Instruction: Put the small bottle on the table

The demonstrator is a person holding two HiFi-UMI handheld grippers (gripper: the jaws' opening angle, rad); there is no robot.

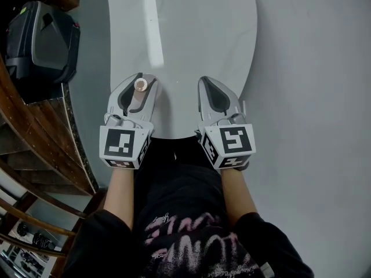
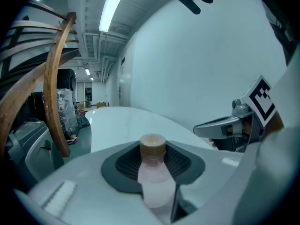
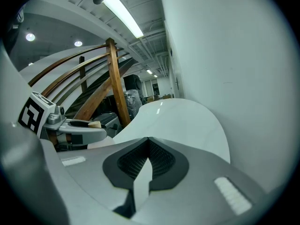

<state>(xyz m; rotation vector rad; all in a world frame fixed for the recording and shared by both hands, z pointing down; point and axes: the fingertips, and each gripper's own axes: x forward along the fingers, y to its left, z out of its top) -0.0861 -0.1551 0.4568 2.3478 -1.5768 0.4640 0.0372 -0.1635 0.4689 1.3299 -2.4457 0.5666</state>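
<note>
A small pale pink bottle (image 2: pixel 154 184) with a tan cap stands upright between the dark pads of my left gripper (image 1: pixel 141 81), which is shut on it. In the head view only the bottle's cap (image 1: pixel 140 84) shows, above the near edge of the white oval table (image 1: pixel 191 28). My right gripper (image 1: pixel 207 83) hovers beside it over the same edge, shut with nothing in it; its tips meet in the right gripper view (image 3: pixel 149 143). From there the left gripper (image 3: pixel 82 125) and the bottle's cap (image 3: pixel 95 124) show at left.
A black and grey case (image 1: pixel 40 39) sits on the floor at far left. Curved wooden railings (image 1: pixel 35 132) run along the left side. A pale wall (image 3: pixel 234 55) borders the table's right side. The person's dark clothing fills the bottom.
</note>
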